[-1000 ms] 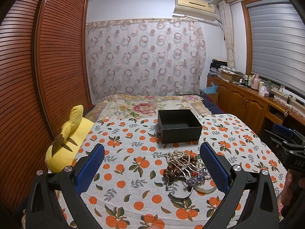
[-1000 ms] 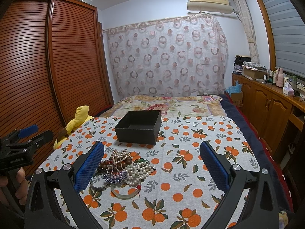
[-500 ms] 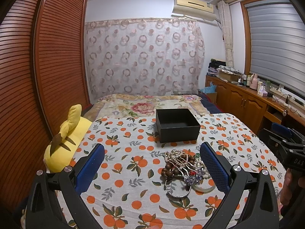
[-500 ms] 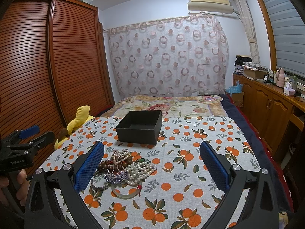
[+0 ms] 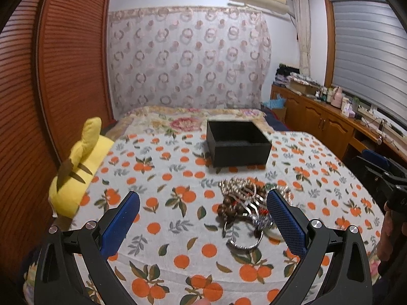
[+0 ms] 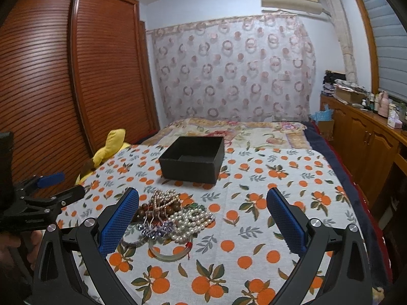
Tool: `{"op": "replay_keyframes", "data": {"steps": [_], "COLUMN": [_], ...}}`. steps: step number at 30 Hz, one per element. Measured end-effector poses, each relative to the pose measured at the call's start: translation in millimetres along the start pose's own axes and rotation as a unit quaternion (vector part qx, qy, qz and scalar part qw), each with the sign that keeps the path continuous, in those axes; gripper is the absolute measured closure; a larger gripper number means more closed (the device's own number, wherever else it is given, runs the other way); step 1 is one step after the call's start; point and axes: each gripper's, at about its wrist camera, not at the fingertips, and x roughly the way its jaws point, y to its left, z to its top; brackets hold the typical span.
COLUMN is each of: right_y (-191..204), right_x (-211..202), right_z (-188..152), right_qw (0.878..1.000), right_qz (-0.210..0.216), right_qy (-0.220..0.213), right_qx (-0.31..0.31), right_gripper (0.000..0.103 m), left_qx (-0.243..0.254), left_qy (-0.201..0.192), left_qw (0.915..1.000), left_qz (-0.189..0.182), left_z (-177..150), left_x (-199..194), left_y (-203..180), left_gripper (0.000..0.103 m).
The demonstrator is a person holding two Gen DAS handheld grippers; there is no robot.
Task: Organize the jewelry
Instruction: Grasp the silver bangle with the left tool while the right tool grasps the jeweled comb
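Lying in a tangled heap on the orange-print bedspread (image 6: 254, 216), the jewelry pile (image 6: 173, 216) mixes white pearl strands, dark brown wooden beads, a pale green bangle (image 6: 169, 253) and a silver bracelet (image 5: 243, 245). It sits just in front of the open black box (image 6: 193, 158), apart from it. Left gripper (image 5: 203, 218) and right gripper (image 6: 203, 218) both stand spread wide, holding nothing, above the bedspread.

Bare cloth (image 6: 254, 218) right of the jewelry pile (image 6: 175, 216); black box (image 6: 193, 160) seemingly blocks beyond.
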Motion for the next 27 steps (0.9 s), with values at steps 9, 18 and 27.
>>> {"op": "replay_keyframes", "data": {"steps": [9, 18, 27], "right_y": [13, 17, 0], "right_x": [29, 40, 40], "right_z": [-12, -20, -19], "right_qw": [0.998, 0.993, 0.992], "right_qz": [0.029, 0.047, 0.036], "right_qy": [0.050, 0.086, 0.095], "right_qx": [-0.035, -0.070, -0.070], "right_gripper": [0.019, 0.023, 0.024], "left_qx": [0.002, 0.019, 0.049], "left_qy": [0.035, 0.094, 0.155], "left_qw": [0.9989, 0.9922, 0.9795], "left_qz": [-0.031, -0.080, -0.119], "left_z": [-16, -32, -43], "left_x": [24, 48, 75], "left_y": [6, -6, -29], "left_gripper": [0.006, 0.007, 0.027]}}
